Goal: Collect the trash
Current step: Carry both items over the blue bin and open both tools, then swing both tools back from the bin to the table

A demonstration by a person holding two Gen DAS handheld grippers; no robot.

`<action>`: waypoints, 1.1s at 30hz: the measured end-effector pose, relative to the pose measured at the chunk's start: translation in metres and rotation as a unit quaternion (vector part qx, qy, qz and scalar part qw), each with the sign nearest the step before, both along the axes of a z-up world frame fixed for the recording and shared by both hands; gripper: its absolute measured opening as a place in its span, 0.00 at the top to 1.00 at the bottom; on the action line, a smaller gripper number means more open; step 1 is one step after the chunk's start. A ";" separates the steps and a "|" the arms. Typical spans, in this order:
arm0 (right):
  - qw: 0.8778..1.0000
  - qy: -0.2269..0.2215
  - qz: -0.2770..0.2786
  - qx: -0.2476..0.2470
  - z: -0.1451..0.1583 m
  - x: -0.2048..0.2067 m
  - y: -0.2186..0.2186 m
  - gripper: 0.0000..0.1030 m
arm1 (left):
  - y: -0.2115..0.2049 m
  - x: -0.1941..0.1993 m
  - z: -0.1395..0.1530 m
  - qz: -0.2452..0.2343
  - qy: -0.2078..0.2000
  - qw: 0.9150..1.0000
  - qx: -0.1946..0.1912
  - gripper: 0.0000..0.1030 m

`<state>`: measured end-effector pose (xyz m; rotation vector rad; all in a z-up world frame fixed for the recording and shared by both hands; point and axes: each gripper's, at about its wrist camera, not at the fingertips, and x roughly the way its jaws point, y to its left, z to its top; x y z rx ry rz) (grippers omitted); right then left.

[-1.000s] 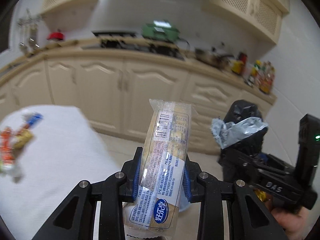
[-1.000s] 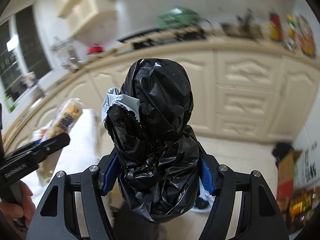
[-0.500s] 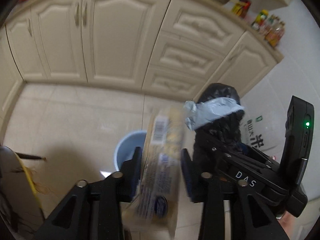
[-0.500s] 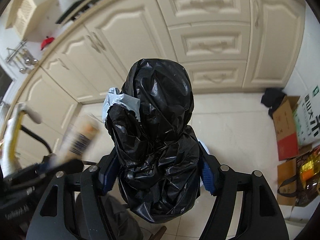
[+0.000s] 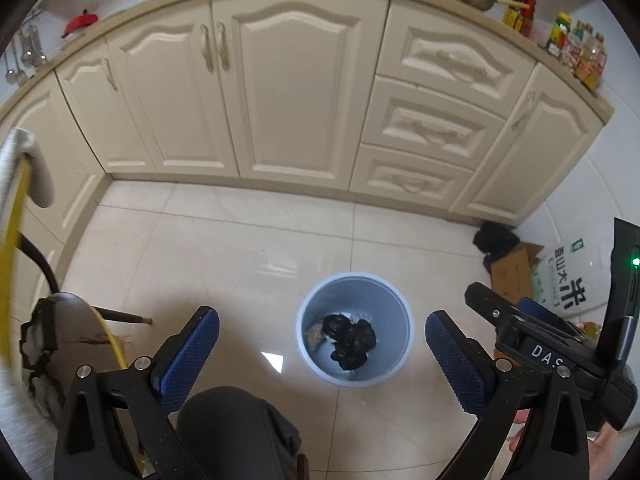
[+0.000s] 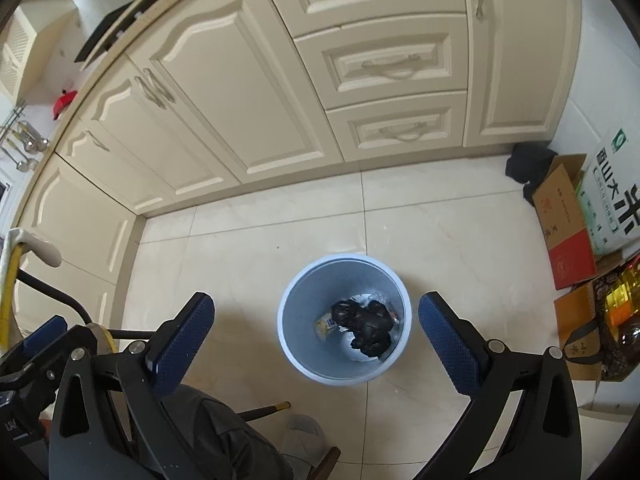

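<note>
A light blue bin (image 5: 299, 334) (image 6: 282, 330) stands on the tiled floor below both grippers. In it lie a crumpled black bag (image 5: 352, 342) (image 6: 366, 328) and a snack wrapper (image 5: 314, 333) (image 6: 325, 325) beside it. My left gripper (image 5: 320, 318) points down over the bin, its jaws opening wide with nothing between them. My right gripper (image 6: 316, 301) hangs over the same bin, jaws also opening and empty; its body (image 5: 528, 340) shows at the right of the left wrist view.
Cream cabinets (image 5: 288, 92) line the far side of the floor. Cardboard boxes (image 6: 564, 216), a rice sack (image 6: 612, 200) and an oil bottle (image 6: 620, 308) crowd the right wall. A person's knee (image 5: 236, 428) and a chair leg (image 5: 120, 315) sit near the bottom left.
Both grippers tipped down from the kitchen view to the floor bin. The wrapper left the left jaws and the black bag left the right jaws; both now lie in the bin.
</note>
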<state>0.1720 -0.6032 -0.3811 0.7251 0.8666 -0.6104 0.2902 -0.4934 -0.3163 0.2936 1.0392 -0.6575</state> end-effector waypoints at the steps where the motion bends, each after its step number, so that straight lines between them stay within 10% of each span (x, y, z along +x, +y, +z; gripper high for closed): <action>1: 1.000 -0.005 0.002 -0.004 0.008 -0.001 0.005 0.00 | 0.005 -0.005 0.007 0.001 -0.004 1.000 -0.003 0.01; 17: 0.988 -0.089 0.075 -0.103 0.151 0.024 0.119 0.00 | 0.177 -0.122 0.143 0.043 -0.113 0.987 -0.103 0.01; 33: 0.946 -0.178 0.202 -0.178 0.253 0.069 0.269 0.00 | 0.383 -0.223 0.213 0.148 -0.210 0.950 -0.180 0.01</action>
